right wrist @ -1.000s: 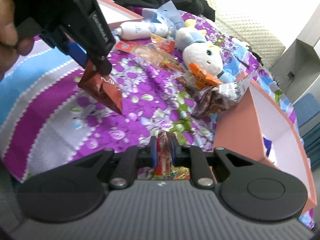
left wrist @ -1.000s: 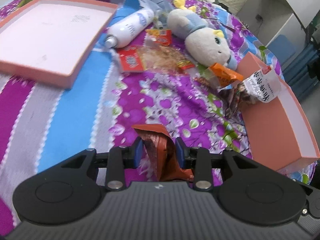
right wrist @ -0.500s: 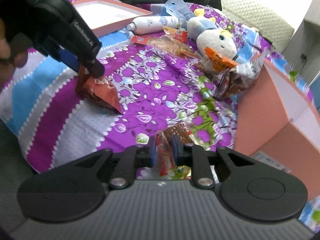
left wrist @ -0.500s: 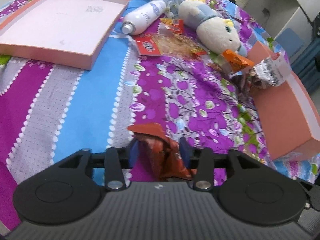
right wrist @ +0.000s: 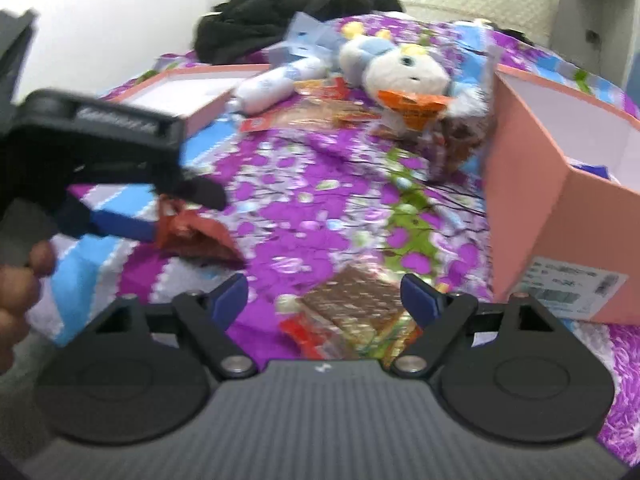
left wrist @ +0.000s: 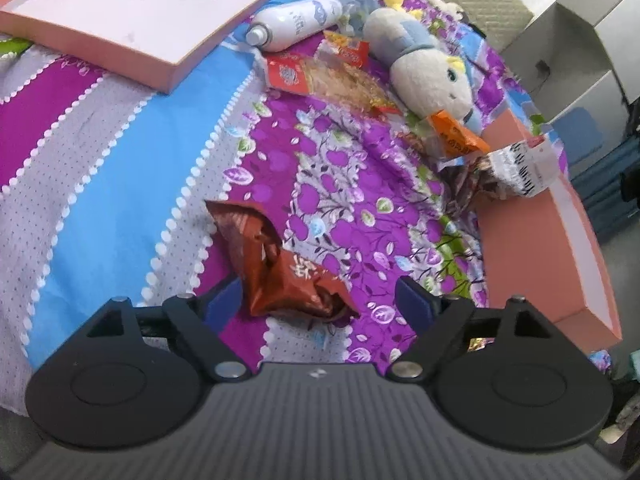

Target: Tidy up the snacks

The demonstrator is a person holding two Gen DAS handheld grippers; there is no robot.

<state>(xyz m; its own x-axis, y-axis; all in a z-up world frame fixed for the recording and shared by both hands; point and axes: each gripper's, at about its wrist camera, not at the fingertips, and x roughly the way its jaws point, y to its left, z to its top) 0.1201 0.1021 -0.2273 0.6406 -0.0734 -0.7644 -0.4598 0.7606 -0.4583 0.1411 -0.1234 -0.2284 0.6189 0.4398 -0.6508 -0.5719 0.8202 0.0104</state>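
The brown-red snack packet (left wrist: 280,264) lies crumpled on the bedspread (left wrist: 120,184), its top torn and curled, white lettering on its near face. It sits between the blue pads of the left gripper (left wrist: 320,300), whose jaws are opening and no longer press on it. The right gripper (right wrist: 324,296) is also opening, its jaws spread wide over a clear-wrapped packet (right wrist: 352,312) with a red end and brownish contents lying flat on the cloth, touched by neither pad.

Counting from the left gripper's view: two salmon-pink boxes, a shallow lid (left wrist: 132,12) at far left and a deeper box (left wrist: 536,248) at right; one white spray bottle (left wrist: 296,24) lying on its side; one plush toy (left wrist: 424,68); a long clear packet of pale sticks (left wrist: 332,80) with a red label beside the bottle; one orange packet (left wrist: 456,136) leaning on the plush; and a dark packet with a white barcode end (left wrist: 512,172) against the box's far corner. There are small red wrappers behind the sticks that I can't count properly.

The middle of the bedspread, between the crumpled packet and the far clutter, is open cloth. The bed's near edge falls away just behind both grippers, and the deeper box walls off the right side. A hand (right wrist: 16,280) shows at far left in the right gripper's blurred view.
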